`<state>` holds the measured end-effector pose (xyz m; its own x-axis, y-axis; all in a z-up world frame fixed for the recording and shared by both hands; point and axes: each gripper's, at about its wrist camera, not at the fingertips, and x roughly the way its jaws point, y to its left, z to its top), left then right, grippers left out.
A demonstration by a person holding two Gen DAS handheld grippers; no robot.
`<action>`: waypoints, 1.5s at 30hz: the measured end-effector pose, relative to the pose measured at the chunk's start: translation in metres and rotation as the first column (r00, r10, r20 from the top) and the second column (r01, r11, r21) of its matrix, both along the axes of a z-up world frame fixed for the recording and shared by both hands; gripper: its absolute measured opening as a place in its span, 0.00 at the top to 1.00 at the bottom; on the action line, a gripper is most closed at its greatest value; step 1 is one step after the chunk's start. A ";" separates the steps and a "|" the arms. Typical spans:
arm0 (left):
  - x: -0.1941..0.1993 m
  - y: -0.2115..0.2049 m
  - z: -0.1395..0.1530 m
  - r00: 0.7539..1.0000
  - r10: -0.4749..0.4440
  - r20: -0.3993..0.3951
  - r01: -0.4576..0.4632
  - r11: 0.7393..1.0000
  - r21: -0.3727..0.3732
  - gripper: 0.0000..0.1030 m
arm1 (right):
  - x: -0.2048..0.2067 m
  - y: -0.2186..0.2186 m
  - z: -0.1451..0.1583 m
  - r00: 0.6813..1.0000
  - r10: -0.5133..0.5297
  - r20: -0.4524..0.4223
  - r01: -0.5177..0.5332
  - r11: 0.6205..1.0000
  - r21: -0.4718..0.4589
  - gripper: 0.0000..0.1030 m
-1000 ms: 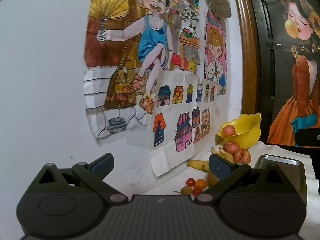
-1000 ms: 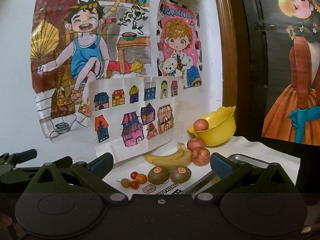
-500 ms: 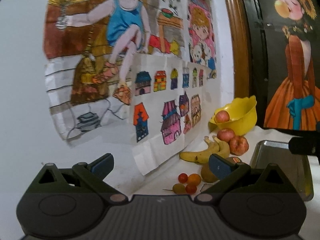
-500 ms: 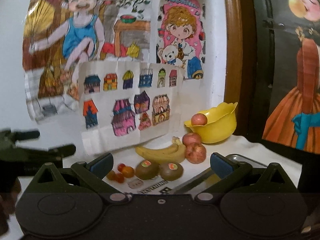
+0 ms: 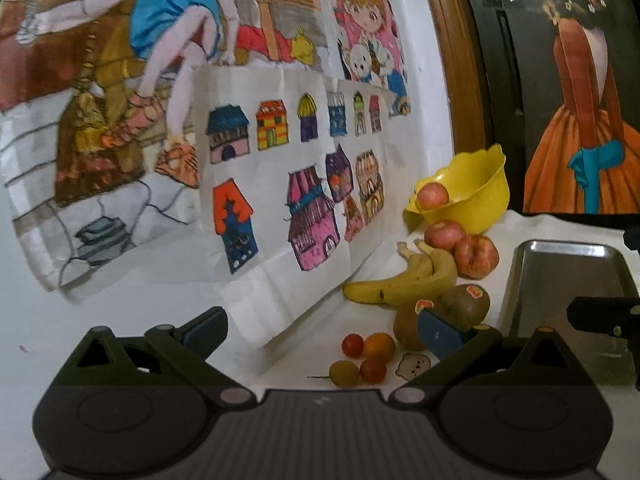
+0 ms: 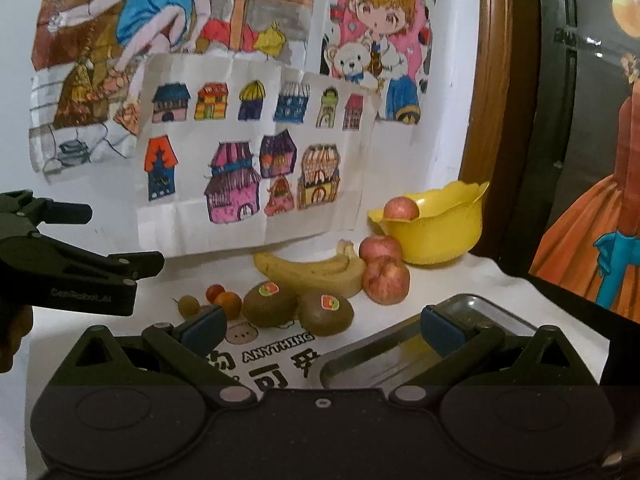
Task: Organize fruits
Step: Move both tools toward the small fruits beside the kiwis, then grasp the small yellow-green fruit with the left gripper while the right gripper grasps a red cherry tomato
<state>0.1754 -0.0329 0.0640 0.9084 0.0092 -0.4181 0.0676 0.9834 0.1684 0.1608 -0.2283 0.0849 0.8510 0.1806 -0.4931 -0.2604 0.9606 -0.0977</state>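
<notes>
Fruit lies on a white cloth by the wall. Bananas (image 6: 310, 270) sit behind two brown kiwis (image 6: 269, 304), with several cherry tomatoes (image 6: 224, 300) to their left. Two red apples (image 6: 384, 278) rest beside a yellow bowl (image 6: 440, 228) that holds another apple (image 6: 400, 209). A steel tray (image 6: 404, 354) lies at the right front. My right gripper (image 6: 320, 326) hangs open above the cloth, short of the kiwis. My left gripper (image 5: 322, 326) is open too, close to the tomatoes (image 5: 364, 358) and kiwis (image 5: 464, 306). The bananas (image 5: 404, 284), bowl (image 5: 472, 196) and tray (image 5: 568, 276) also appear in the left wrist view.
Coloured drawings (image 6: 248, 152) are taped on the white wall behind the fruit. A dark wooden frame (image 6: 492, 100) and a painting of a figure in an orange dress (image 6: 600, 220) stand at the right. The cloth (image 6: 280, 360) carries printed lettering.
Both grippers have come down and forward toward the fruit, so the fruit looks larger. The left gripper now shows at the left of the right wrist view. Both stay open.
</notes>
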 end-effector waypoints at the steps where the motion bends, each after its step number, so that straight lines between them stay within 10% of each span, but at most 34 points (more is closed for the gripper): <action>1: 0.003 0.000 -0.002 1.000 -0.004 -0.005 0.004 1.000 0.004 0.00 | 0.003 0.000 -0.004 1.000 0.005 -0.011 -0.005 1.000 -0.001 0.01; 11: 0.029 0.012 -0.036 0.980 -0.187 -0.073 0.182 0.981 -0.066 0.00 | 0.034 -0.001 -0.038 0.994 0.047 -0.096 -0.055 0.995 -0.078 0.01; 30: 0.079 0.050 -0.083 0.966 -0.144 -0.213 0.121 0.986 -0.118 0.01 | 0.092 0.036 -0.067 0.944 0.283 -0.168 -0.287 0.958 -0.002 0.03; 45: 0.088 0.059 -0.082 0.949 -0.226 -0.219 0.179 0.960 -0.214 0.33 | 0.100 0.085 -0.092 0.896 0.384 -0.222 -0.404 0.913 -0.051 0.31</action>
<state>0.2631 0.0257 -0.0184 0.7558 -0.2648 -0.5988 0.2840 0.9567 -0.0647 0.2605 -0.1435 -0.0071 0.5992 0.4249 -0.6785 -0.6391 0.7643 -0.0858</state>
